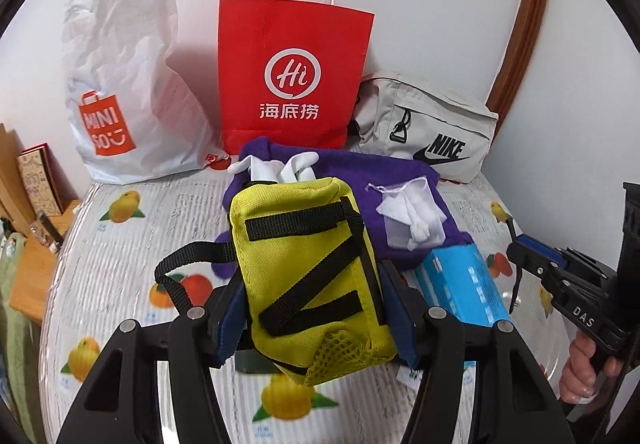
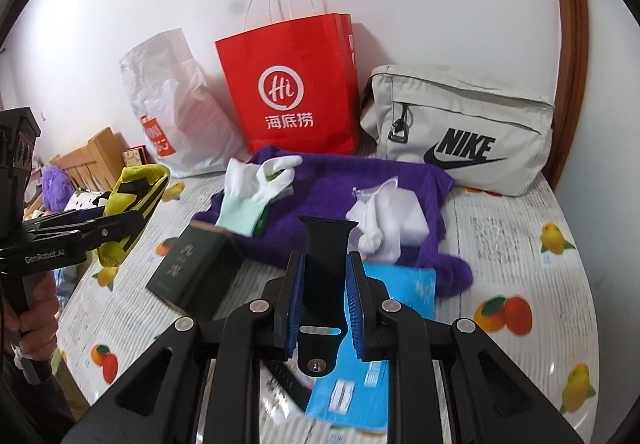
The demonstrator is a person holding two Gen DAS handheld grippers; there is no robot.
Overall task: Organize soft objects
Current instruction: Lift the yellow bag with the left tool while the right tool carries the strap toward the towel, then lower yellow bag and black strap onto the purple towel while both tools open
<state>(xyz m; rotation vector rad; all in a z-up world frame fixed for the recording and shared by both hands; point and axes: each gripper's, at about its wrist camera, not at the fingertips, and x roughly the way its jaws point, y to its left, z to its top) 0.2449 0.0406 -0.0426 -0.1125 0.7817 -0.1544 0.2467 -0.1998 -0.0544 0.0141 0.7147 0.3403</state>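
Note:
My left gripper (image 1: 318, 308) is shut on a yellow pouch (image 1: 304, 264) with black straps, held up off the table; the pouch (image 2: 136, 184) also shows at the left of the right wrist view. My right gripper (image 2: 324, 284) is shut on a black watch strap (image 2: 326, 244) that stands upright between its blue pads. Behind both lies a purple sweater (image 2: 340, 180). On it rest a white glove (image 2: 256, 180) and a mesh pouch of white socks (image 2: 384, 220). In the left wrist view my right gripper (image 1: 516, 252) hovers at the right edge.
A red paper bag (image 1: 292, 76), a white plastic shopping bag (image 1: 128, 84) and a grey Nike bag (image 1: 432, 124) stand along the wall. A blue box (image 2: 360, 384) and a dark green box (image 2: 192, 272) lie on the fruit-print tablecloth (image 2: 520, 264). A person's hand grips each handle.

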